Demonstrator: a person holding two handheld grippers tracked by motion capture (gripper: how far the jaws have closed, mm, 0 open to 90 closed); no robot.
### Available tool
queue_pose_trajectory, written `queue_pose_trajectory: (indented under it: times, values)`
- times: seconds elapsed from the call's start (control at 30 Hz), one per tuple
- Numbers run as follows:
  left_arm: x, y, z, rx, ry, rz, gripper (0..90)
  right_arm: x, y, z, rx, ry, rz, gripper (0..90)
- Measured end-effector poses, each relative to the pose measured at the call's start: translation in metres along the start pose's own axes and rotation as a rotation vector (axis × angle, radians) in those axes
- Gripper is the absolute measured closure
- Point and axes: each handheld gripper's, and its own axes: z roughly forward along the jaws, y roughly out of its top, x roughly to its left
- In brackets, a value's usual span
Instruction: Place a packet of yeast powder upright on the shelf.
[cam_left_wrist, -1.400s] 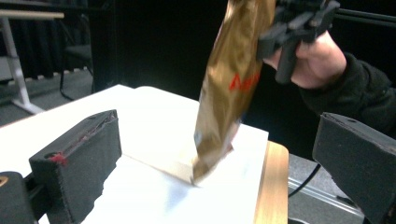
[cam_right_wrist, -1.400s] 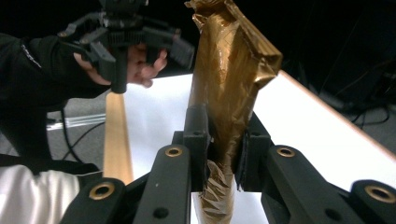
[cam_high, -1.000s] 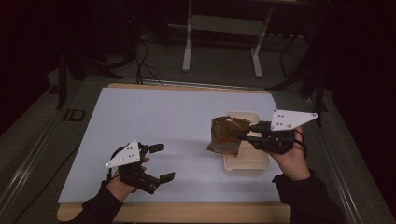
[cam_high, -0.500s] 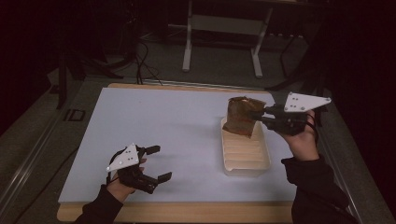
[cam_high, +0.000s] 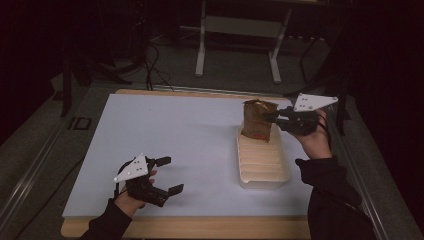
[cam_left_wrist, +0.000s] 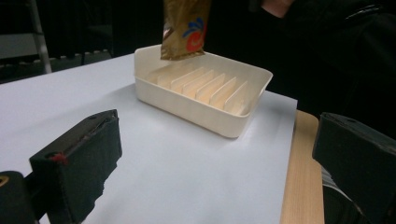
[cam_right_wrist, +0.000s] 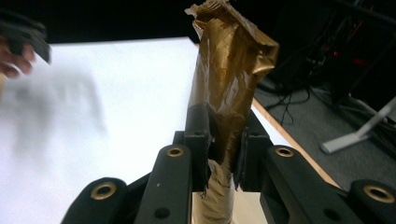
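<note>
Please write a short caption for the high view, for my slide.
Right gripper holds a gold packet upright over the ribbed cream tray; left gripper open.

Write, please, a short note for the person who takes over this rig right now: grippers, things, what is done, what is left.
Right gripper: jaws shut on the gold snack packet, held upright in the air above the far end of the cream slotted tray.
Left gripper: jaws open, holding nothing, low over the white mat near the front left edge.
Done: packet picked up and brought over the tray.
Left: probably lower the packet into one of the tray's slots, then release it. The slots look vacant.
</note>
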Motion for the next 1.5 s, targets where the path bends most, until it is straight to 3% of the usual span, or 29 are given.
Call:
queue_pose_trajectory:
  times: [0.2, 0.33, 0.53, 0.87, 1.03, 1.5]
  values:
    - [0.0, 0.0, 0.0, 0.001, -0.005, 0.001, 1.8, -0.008, -0.006, 0.021, 0.045, 0.001, -0.013, 78.2]
    - [0.0, 0.0, -0.001, -0.004, -0.007, -0.007, 1.9, -0.012, -0.006, 0.029, 0.079, -0.008, -0.038, 78.2]
    - [0.001, -0.001, -0.003, -0.002, -0.005, -0.011, 1.8, -0.018, -0.009, 0.04, 0.099, -0.004, -0.038, 78.2]
    - [0.002, -0.003, -0.003, 0.003, -0.002, -0.024, 1.8, -0.021, -0.027, 0.042, 0.057, 0.011, 0.03, 78.3]
    - [0.001, -0.003, -0.002, 0.008, -0.003, -0.016, 1.8, -0.022, -0.042, 0.045, 0.074, 0.02, 0.069, 78.3]
    - [0.0, -0.004, 0.0, 0.022, -0.006, -0.008, 1.8, -0.028, -0.069, 0.036, 0.028, 0.021, 0.176, 78.1]
